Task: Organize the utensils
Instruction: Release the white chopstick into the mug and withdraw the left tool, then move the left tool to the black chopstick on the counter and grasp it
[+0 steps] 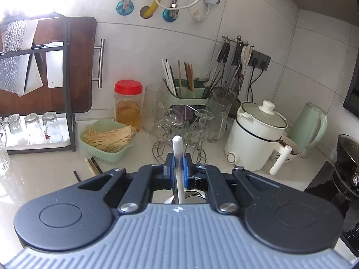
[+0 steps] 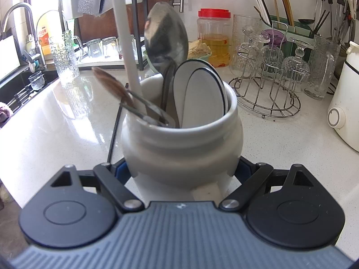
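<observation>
Here, sorting spoons into a jar.
Left hand-held gripper (image 1: 177, 170) clamped on white handle (image 1: 177, 154); right hand-held gripper (image 2: 182, 170) gripping jar (image 2: 181, 143) on bench (image 2: 67, 123).

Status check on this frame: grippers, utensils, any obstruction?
Left gripper shut on white chopstick, lower end in white crock. Right gripper clamps crock. Spoons crowd it.

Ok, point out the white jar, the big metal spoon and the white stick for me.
white jar (image 2: 181, 148), right wrist view, front of its belly.
big metal spoon (image 2: 166, 35), right wrist view, middle of its bowl.
white stick (image 1: 177, 144), left wrist view, near its rounded tip.
</observation>
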A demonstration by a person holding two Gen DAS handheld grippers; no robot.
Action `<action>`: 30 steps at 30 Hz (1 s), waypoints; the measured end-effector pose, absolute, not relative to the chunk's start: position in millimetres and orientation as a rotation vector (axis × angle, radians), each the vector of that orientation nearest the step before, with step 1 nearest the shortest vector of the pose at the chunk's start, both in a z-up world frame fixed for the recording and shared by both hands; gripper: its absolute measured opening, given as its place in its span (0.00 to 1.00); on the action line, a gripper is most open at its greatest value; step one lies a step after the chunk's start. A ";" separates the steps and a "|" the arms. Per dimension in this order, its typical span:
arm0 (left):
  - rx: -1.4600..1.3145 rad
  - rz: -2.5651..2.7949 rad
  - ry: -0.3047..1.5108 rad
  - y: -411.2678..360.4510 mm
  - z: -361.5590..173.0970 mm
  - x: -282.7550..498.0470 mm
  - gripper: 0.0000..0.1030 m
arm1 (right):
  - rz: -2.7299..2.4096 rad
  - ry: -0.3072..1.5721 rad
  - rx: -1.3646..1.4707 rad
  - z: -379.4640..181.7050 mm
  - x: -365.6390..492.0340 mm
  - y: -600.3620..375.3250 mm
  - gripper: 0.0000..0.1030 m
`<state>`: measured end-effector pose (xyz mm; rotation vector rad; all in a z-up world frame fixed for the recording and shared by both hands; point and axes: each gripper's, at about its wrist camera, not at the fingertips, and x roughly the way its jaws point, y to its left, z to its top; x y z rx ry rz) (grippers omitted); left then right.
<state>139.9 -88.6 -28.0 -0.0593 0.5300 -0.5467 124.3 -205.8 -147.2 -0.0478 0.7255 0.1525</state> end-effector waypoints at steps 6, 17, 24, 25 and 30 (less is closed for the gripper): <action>-0.080 -0.503 0.578 -85.7 -25.2 148.5 0.09 | 0.151 0.728 -0.047 -147.3 124.7 -206.2 0.88; -0.116 -0.401 0.623 -64.6 -17.2 147.0 0.41 | 0.146 0.759 -0.047 -145.2 129.8 -205.6 0.88; -0.163 -0.301 0.745 -32.6 -39.4 171.9 0.41 | 0.102 0.777 -0.038 -144.3 131.9 -201.1 0.88; -0.170 -0.288 0.763 -27.5 -44.7 177.1 0.41 | 0.093 0.779 -0.036 -144.2 132.0 -200.1 0.88; -0.199 -0.245 0.846 -5.3 -68.4 201.5 0.41 | 0.053 0.796 -0.024 -143.5 131.7 -196.2 0.88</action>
